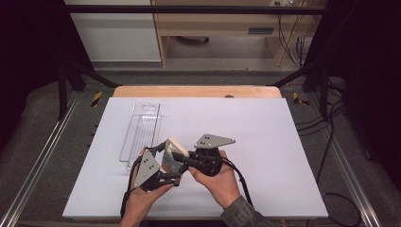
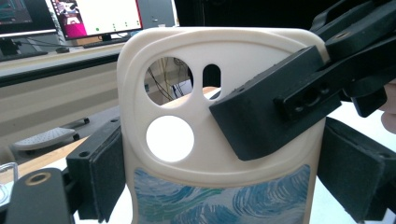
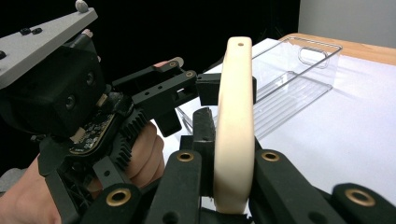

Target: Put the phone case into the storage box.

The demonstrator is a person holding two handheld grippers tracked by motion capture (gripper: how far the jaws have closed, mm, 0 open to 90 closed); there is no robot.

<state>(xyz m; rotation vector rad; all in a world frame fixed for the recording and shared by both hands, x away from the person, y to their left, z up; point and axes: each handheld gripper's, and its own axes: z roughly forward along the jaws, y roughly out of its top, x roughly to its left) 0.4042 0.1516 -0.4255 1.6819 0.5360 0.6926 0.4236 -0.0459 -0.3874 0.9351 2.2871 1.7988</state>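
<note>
The phone case [image 1: 171, 153] is held upright above the near middle of the white mat [image 1: 265, 142], between the two grippers. The left gripper [image 1: 165, 163] has its jaws closed on the case's two long edges, and the right gripper [image 1: 182, 156] pinches its faces near the camera cut-outs, jaws nearly shut on the thin wall. The case's long axis runs up along the left jaws; the clear tray [image 1: 141, 132] lies just beyond to the left, nearer the left hand, with bare mat to the right.
</note>
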